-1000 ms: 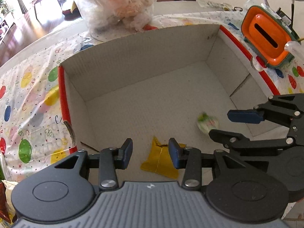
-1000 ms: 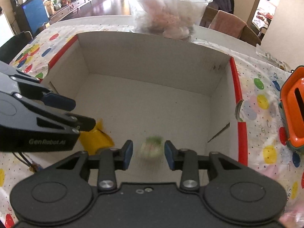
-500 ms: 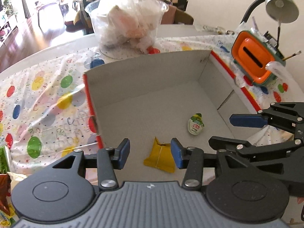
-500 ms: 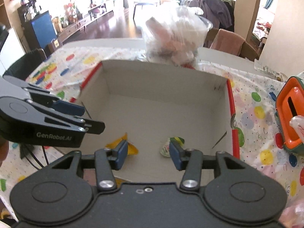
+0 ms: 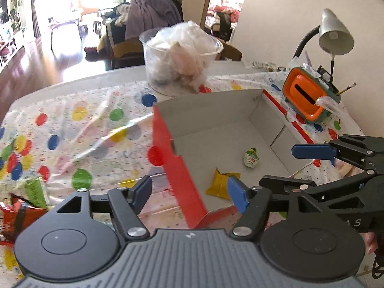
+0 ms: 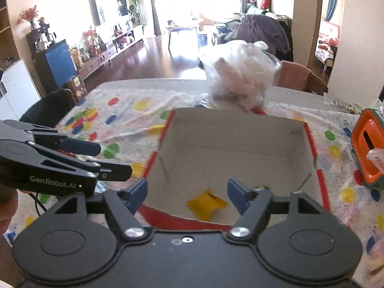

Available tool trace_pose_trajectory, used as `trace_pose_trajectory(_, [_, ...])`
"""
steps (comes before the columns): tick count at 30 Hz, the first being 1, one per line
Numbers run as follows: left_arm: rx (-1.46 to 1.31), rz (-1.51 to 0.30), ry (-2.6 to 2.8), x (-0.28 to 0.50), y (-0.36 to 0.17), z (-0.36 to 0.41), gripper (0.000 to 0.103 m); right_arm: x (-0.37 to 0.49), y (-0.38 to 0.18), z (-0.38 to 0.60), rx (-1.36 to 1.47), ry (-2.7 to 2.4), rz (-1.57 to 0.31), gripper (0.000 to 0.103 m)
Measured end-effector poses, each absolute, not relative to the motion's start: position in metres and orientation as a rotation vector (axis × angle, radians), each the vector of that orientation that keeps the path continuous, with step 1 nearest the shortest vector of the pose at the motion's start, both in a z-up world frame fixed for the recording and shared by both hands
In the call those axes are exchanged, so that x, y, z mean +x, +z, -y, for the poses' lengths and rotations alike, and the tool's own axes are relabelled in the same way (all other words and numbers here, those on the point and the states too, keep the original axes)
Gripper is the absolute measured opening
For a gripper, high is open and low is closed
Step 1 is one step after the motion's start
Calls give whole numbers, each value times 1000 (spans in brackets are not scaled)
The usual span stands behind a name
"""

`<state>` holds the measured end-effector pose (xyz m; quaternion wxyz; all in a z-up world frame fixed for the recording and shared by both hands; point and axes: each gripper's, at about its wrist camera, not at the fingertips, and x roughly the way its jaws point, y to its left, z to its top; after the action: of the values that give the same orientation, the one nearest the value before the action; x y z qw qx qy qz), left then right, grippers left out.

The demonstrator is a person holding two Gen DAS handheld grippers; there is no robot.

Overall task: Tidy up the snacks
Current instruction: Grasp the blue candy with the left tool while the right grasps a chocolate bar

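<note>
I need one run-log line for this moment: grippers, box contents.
left gripper: open, empty | right gripper: open, empty | cardboard box: yellow packet and green-white snack inside, apart

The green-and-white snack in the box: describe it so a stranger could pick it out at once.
Find the open cardboard box with red outer sides on the polka-dot tablecloth. Two small snacks lie on its pale floor. The green-and-white snack is the rounded, egg-shaped packet lying farther in, apart from the flat yellow packet near the front edge.
</note>
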<state>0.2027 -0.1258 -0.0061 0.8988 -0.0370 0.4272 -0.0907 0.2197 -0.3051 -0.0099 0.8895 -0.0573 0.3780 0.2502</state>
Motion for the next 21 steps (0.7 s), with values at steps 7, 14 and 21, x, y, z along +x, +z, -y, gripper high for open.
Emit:
trace_pose_trajectory(7, [-80, -852, -178, 171, 1, 82, 81, 192, -6, 271, -83, 541, -772, 88])
trace_pose_trajectory(14, [-90, -826, -160, 142, 0, 35, 83, 168, -12, 231, -87, 581, -774, 99])
trace_pose_trajectory(21, [-110, -860, -124, 122, -16, -19, 85, 151, -30, 191, -95, 592, -803, 103])
